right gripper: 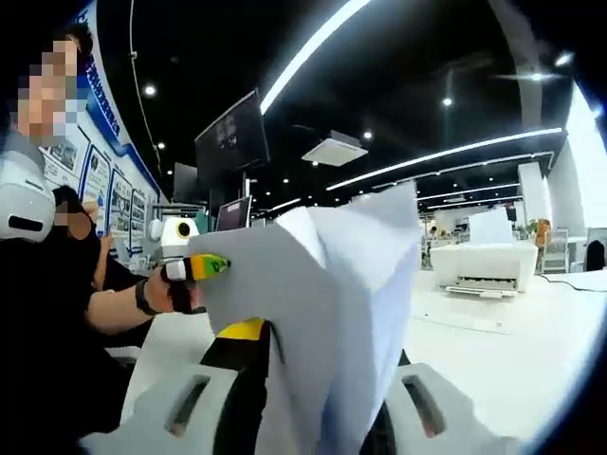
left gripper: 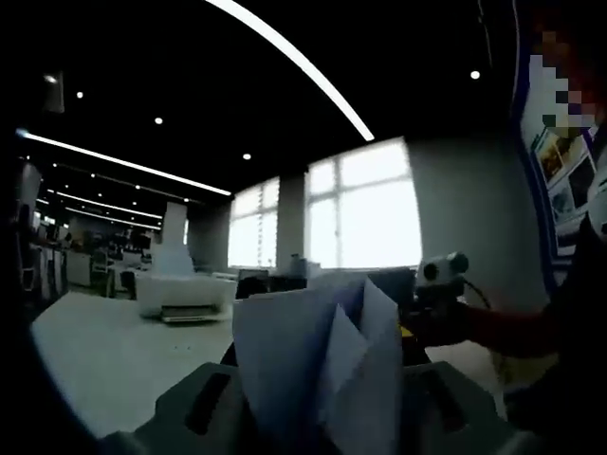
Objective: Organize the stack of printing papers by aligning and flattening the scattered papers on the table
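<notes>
White printing papers (left gripper: 313,360) rise bottom centre between our left gripper (left gripper: 318,408) jaws, closed on them; our right gripper (right gripper: 313,398) likewise clamps the papers (right gripper: 332,303), lifted above the table (right gripper: 512,351). Sheets fan unevenly, so loosening either grip could scatter them.

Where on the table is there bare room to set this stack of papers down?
Bare table lies in front of the printer in the left gripper view, and between the printer and the paper stack in the right gripper view. It is crowded at the stack itself, where both grippers meet.
</notes>
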`<action>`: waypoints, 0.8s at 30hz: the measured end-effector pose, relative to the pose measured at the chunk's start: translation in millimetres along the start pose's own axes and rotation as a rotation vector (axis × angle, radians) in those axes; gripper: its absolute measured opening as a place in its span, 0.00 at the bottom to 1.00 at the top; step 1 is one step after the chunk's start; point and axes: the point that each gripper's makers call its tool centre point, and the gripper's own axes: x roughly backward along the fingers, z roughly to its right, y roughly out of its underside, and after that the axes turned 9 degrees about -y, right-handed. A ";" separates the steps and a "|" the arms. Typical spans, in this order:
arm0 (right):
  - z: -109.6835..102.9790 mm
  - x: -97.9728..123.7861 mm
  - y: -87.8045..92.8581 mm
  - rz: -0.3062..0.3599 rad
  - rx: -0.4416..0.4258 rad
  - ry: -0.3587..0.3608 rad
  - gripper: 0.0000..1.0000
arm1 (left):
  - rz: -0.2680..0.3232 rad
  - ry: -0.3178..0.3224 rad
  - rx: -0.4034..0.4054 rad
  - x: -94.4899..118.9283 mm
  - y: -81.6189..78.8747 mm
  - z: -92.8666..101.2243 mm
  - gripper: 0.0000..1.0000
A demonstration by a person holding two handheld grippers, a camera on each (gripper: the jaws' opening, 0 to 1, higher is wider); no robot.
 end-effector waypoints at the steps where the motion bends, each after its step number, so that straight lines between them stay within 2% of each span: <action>1: 1.1 2.8 0.4 -0.001 -0.002 0.002 0.26 | -0.002 -0.003 -0.001 2.1 -0.8 -2.5 0.33; 8: 9.7 26.0 -1.5 0.020 -0.011 0.027 0.25 | -0.015 0.000 -0.001 10.7 -1.5 -10.4 0.32; 14: 8.2 44.1 -6.0 0.053 -0.017 -0.003 0.22 | -0.016 -0.003 -0.001 12.1 -1.3 -12.2 0.32; 18: 13.3 55.0 -7.8 0.062 -0.016 0.011 0.20 | -0.017 -0.009 0.002 11.1 -0.8 -13.8 0.32; 20: 12.5 56.8 -9.2 0.069 -0.006 0.013 0.11 | -0.014 -0.011 0.001 10.9 -1.1 -13.6 0.31; 24: 11.9 55.3 -10.6 0.069 0.032 0.014 0.05 | -0.013 -0.008 0.004 10.5 -0.6 -13.1 0.31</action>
